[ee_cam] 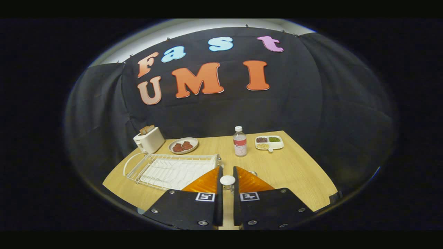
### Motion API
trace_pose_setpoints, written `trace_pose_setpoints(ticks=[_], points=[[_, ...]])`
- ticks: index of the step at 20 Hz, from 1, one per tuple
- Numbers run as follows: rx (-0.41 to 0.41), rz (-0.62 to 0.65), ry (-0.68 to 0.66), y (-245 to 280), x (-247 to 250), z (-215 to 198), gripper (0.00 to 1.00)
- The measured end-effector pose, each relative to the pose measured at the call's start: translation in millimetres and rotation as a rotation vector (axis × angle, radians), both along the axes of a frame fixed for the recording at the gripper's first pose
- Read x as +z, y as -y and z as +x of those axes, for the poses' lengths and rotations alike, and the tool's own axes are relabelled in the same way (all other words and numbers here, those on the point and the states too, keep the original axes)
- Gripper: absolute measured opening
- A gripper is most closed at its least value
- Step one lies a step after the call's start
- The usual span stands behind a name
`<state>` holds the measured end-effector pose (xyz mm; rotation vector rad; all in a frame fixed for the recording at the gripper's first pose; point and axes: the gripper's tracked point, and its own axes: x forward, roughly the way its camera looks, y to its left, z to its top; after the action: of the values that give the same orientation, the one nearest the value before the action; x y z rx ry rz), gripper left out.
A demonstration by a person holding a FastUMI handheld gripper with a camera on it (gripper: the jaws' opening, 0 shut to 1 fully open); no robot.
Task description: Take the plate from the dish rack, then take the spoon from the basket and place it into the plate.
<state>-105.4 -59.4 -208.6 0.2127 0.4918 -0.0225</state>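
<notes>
Tongs (226, 173) nearly closed round white knob (227, 180), possibly spoon end; grip unclear. Next: reach dish rack (173, 169).

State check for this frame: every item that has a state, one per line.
tongs: nearly closed around a white round-topped object; contact unclear
dish rack: no plate visible in it
toaster: bread sticking up
bottle: upright, capped
round plate: holds two brown pieces
divided dish: compartments filled

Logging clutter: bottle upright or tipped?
Upright: bottle stands on the table, cap on top, beyond the hand-held gripper, whose fingers flank a white round thing.
</notes>
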Motion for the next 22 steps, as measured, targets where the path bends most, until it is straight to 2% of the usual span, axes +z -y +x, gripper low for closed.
trace_pose_setpoints(ticks=[7, 13, 16, 22], points=[[0.177, 0.085, -0.033, -63.4, 1.8, -12.8, 0.12], [0.332, 0.079, -0.080, -119.9, -22.5, -21.0, 0.12], [0.374, 0.093, -0.115, -144.1, -42.6, -23.9, 0.12], [0.407, 0.115, -0.177, -172.6, -85.5, -24.9, 0.12]])
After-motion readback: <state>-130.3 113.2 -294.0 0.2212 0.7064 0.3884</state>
